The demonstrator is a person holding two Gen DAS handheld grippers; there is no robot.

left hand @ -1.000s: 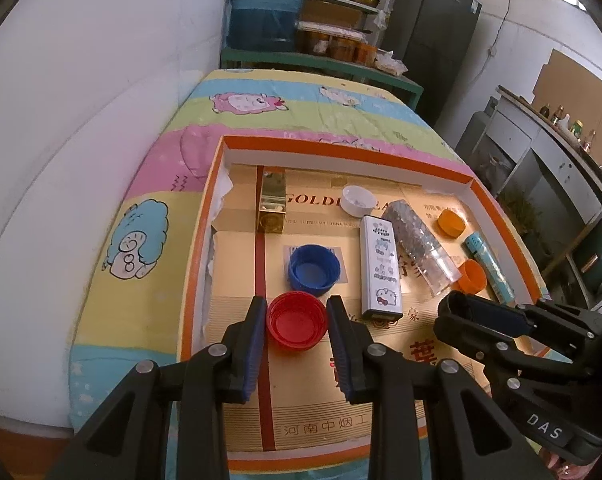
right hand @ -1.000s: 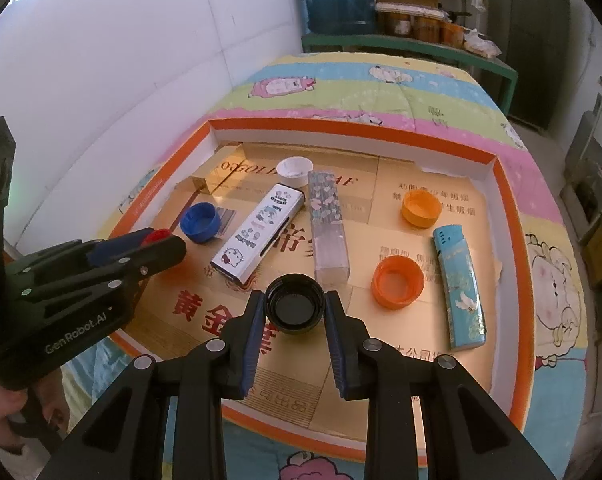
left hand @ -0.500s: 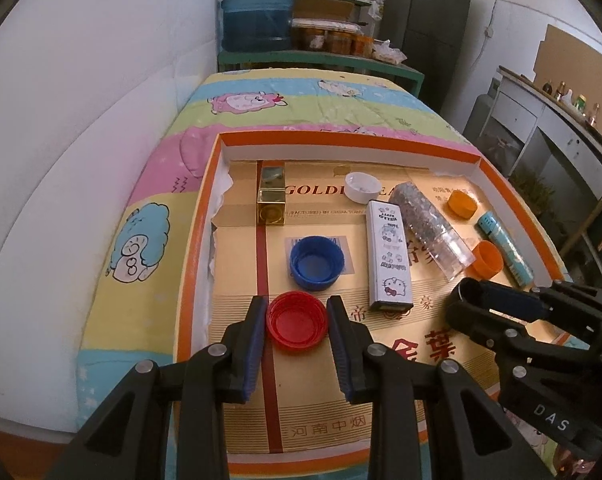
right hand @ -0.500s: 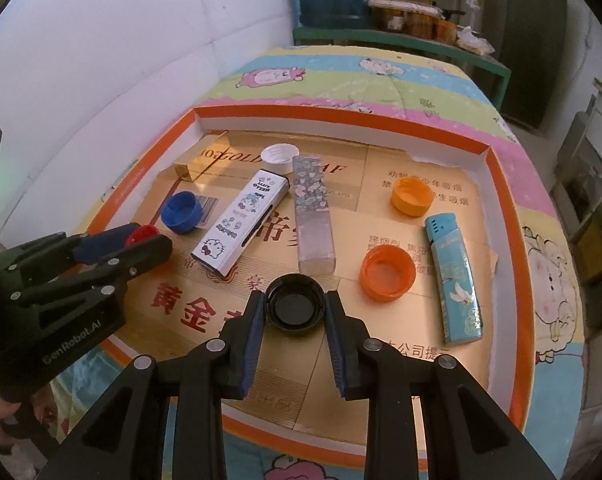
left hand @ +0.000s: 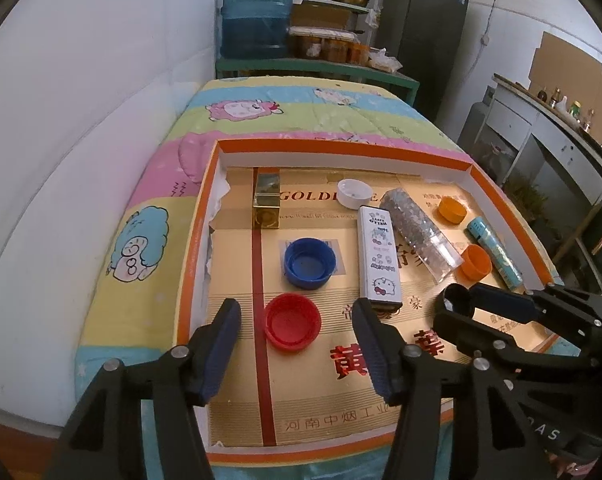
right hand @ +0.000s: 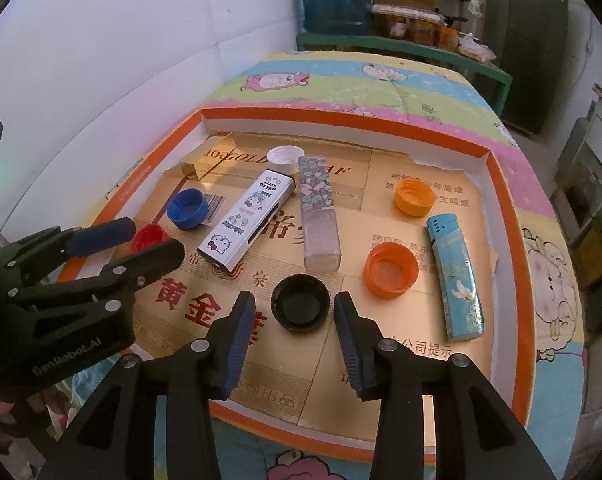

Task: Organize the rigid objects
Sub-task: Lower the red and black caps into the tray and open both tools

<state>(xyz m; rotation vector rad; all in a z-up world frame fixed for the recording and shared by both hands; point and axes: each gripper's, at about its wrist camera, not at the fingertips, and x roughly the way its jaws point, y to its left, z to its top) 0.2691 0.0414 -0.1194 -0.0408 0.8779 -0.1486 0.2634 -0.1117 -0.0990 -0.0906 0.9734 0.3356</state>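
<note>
Both caps are set down: left hand-held gripper opening around red cap, right hand-held gripper opening around black cap (neither pinched); lighters and other caps remain scattered in the tray.

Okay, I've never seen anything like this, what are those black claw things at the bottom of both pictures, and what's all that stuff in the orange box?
Those claws are two-finger grippers that a person holds, one per hand; no robot arm. Each carries a fisheye camera looking along its fingers, so each picture is one gripper's own view. The left gripper straddles a red cap; the right gripper straddles a black cap. Both sets of jaws are opening, pads clear of the caps, so nothing is held. The shallow orange-rimmed box also holds a blue cap, a white cap, two orange caps, lighters and a small gold box.
</note>
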